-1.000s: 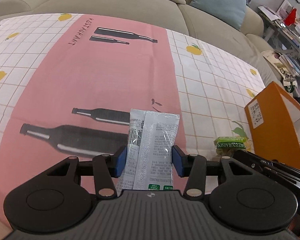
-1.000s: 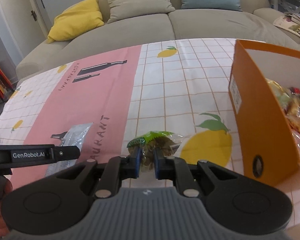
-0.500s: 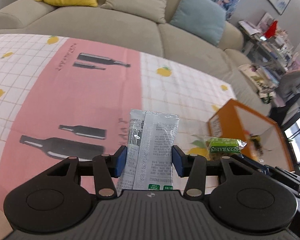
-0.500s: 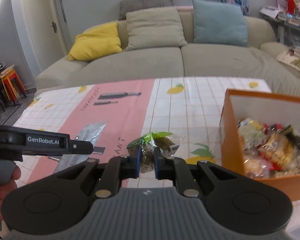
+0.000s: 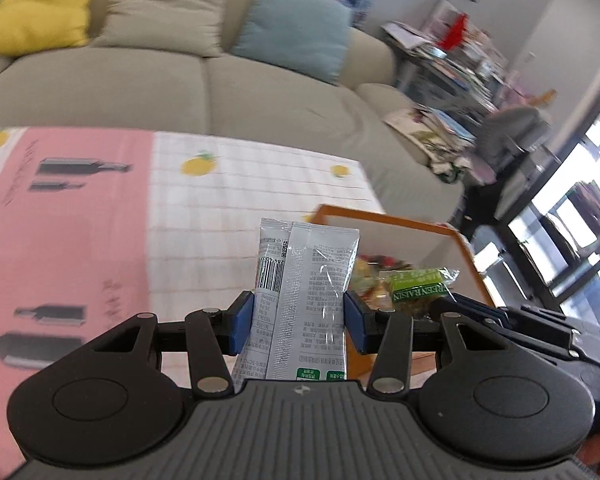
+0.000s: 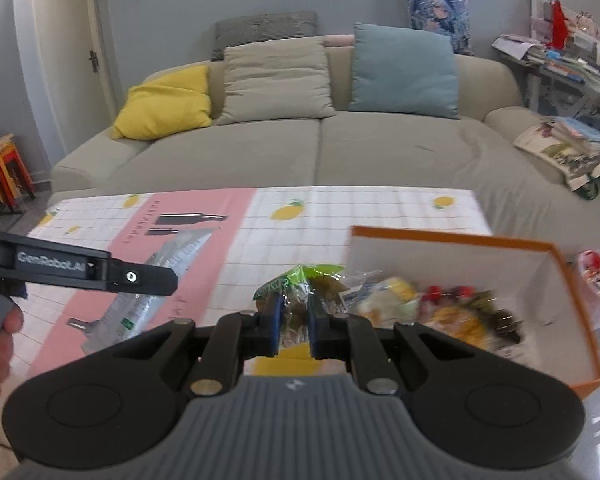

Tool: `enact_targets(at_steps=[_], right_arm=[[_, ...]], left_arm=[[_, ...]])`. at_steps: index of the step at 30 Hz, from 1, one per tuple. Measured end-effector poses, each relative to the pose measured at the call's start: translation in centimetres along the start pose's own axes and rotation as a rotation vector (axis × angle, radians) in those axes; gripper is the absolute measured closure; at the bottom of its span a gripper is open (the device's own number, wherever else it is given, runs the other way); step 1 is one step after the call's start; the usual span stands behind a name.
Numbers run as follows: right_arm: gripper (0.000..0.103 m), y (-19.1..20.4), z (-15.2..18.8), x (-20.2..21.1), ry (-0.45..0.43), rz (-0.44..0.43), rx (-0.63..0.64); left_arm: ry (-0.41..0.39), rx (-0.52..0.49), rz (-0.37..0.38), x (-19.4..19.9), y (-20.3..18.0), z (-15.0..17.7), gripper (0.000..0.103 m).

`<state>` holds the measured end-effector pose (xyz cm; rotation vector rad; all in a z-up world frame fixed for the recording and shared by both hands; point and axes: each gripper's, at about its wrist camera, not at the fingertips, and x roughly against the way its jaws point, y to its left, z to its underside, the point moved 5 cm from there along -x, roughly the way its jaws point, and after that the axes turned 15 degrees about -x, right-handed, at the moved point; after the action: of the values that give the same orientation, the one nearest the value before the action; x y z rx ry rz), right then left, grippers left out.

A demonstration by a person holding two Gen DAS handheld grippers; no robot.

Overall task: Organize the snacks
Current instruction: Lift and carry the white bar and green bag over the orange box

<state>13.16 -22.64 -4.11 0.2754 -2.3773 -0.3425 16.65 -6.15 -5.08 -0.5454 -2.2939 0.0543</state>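
Two grippers are seen, each clamped on one snack. The left gripper (image 5: 299,322) is held with its blue pads (image 5: 242,322) pressed against both sides of a silver packet (image 5: 306,300), which stands upright between them, printed text and a barcode facing the camera. The right gripper (image 6: 293,326) is held with its jaws nearly together, pinching a clear raisin bag (image 6: 300,300) with a green label; the same bag (image 5: 418,288) is visible in the left view, just right of the silver packet.

One orange box (image 6: 572,312) with a white inside is open at the top on the table. It is filled with a heap of mixed wrapped snacks (image 6: 452,316) in yellow, red, white and dark wrappers; they are too blurred to be counted. The raisin bag is held at the box's near left edge, above the rim. The silver packet is held left of the box, and in the left view the box's orange rim (image 5: 384,222) shows behind its top.

One tablecloth (image 6: 340,208), pink with bottle prints to the left of the box and white-checked with lemons around it, covers the table. Beyond the box, one beige sofa (image 6: 380,148) carries five cushions: one yellow, one beige, one light blue, one grey striped, one with a blue print.
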Motion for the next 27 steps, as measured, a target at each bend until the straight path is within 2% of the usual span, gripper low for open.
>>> enact_targets(at_steps=[8,15,27], right_arm=[[0.093,-6.1,-3.3,1.0,0.014,0.132,0.081],[0.093,-11.3,-4.6,-0.2,0.074,0.203,0.106],[0.093,-18.4,-4.4,-5.1,0.170,0.289,0.101]], left_arm=[[0.042,-0.109,0.115,-5.0,-6.2,-3.7,0.049],[0.103,-0.220,0.169,-9.6,-10.6,-5.0,0.049],[0.246,-0.357,0.156,-17.5,-14.0,-4.6,0.049]])
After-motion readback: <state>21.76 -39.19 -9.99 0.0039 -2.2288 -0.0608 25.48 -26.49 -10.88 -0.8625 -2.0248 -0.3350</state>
